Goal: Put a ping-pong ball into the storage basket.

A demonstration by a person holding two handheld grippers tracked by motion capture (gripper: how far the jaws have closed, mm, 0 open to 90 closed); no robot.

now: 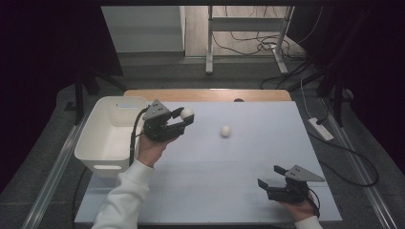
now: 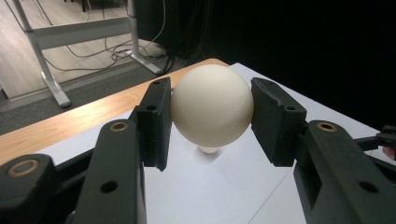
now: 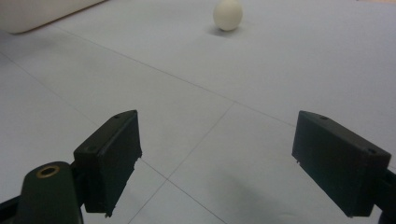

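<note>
The left gripper (image 1: 184, 117) pinches a smooth, matte cream-white ball (image 2: 212, 103), lifted near the white table's (image 1: 248, 157) far-left corner beside the white plastic bin (image 1: 106, 138). The right gripper (image 1: 272, 176) stands spread, empty.

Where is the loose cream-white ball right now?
In the high view the loose cream-white ball lies on the pale table, centre-far, right of the left gripper gripping another ball.

I can't find any words, numbers or signs to read on anything here, near either tool.
</note>
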